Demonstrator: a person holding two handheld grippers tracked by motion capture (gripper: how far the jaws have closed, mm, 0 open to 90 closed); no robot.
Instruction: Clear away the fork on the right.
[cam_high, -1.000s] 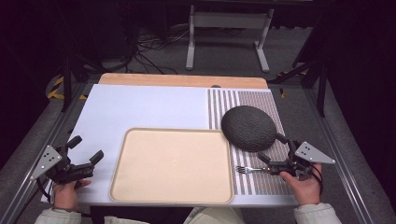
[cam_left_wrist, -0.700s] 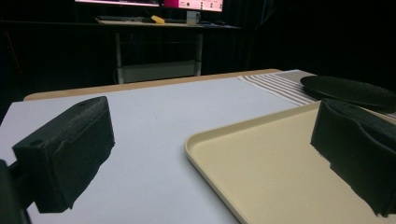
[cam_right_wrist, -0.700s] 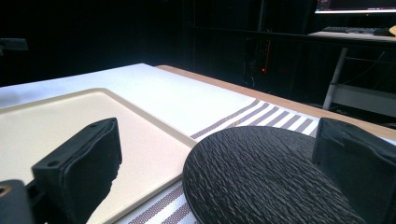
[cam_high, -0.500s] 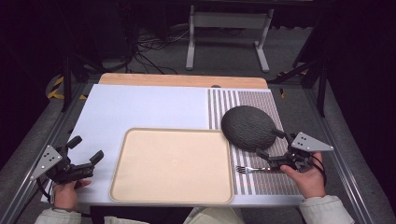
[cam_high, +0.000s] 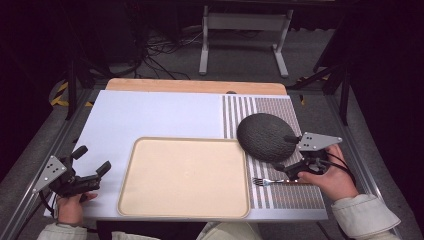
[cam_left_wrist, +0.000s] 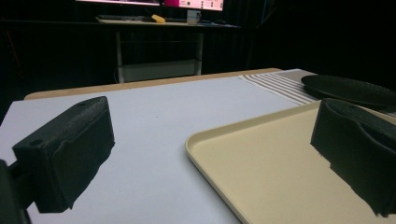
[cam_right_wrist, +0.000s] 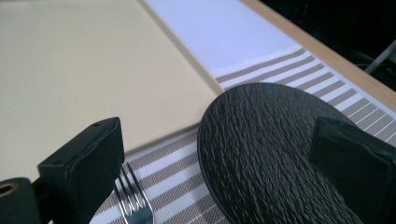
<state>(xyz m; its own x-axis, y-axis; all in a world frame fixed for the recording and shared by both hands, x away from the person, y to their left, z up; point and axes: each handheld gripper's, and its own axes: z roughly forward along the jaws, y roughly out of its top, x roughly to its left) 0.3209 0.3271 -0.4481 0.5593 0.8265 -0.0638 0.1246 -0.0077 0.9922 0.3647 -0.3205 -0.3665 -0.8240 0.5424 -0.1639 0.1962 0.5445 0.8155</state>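
Just now the right gripper (cam_right_wrist: 219, 168) has jaws spread wide, holding nothing; a fork (cam_right_wrist: 135, 200) lies beside one, a dark textured plate (cam_right_wrist: 275, 154) between them. Left gripper (cam_left_wrist: 205, 154) gapes over the bare beige tray (cam_left_wrist: 261, 172).

In the right gripper view the fork (cam_right_wrist: 135, 203) is cut off by the bottom edge, so only its tines show, and the dark textured plate (cam_right_wrist: 261, 149) runs out of frame at the lower right, partly behind the right tool's (cam_right_wrist: 219, 177) far jaw. In the high view the fork's handle (cam_high: 295, 183) disappears under the right tool and hand (cam_high: 332, 177). In the left gripper view the cream tray (cam_left_wrist: 261, 168) is cropped by the bottom and right edges.
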